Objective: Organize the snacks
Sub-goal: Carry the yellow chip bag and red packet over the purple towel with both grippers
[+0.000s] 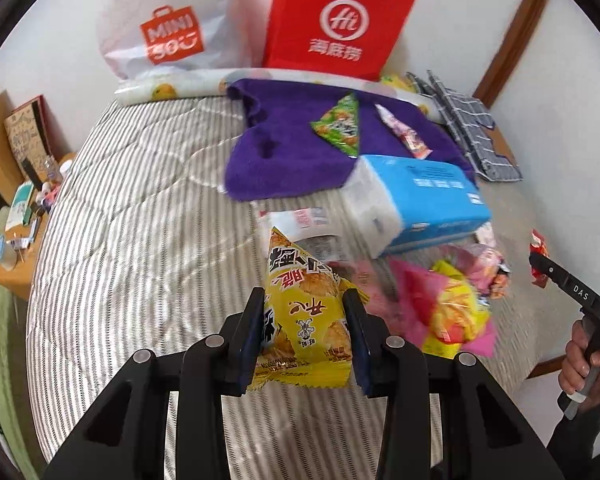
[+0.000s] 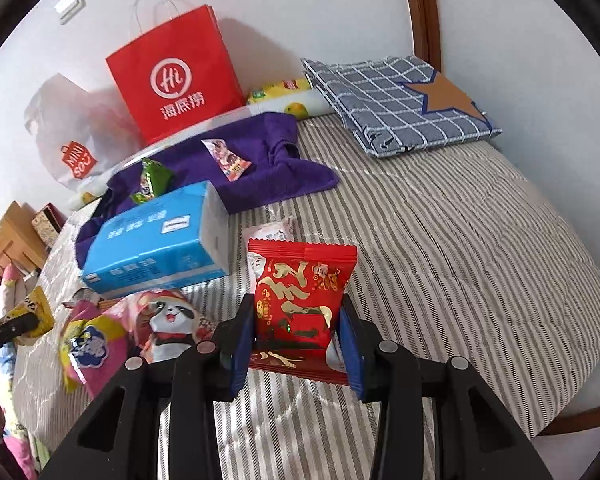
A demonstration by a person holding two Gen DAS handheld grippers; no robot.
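In the left wrist view, the left gripper is gripping a yellow triangular snack packet between its jaws, holding it above the striped bed. Beyond it, a green snack packet and a pink candy packet are lying on a purple towel, with a blue tissue pack just beside the towel. A heap of pink and yellow snack bags is sitting to the right. A red paper bag and a white plastic bag are standing against the wall.

In the right wrist view, the right gripper is clamping a red snack packet in its jaws over the bed. A panda-printed bag is lying to the left, near the tissue pack. A folded checked cloth is resting at the far corner.
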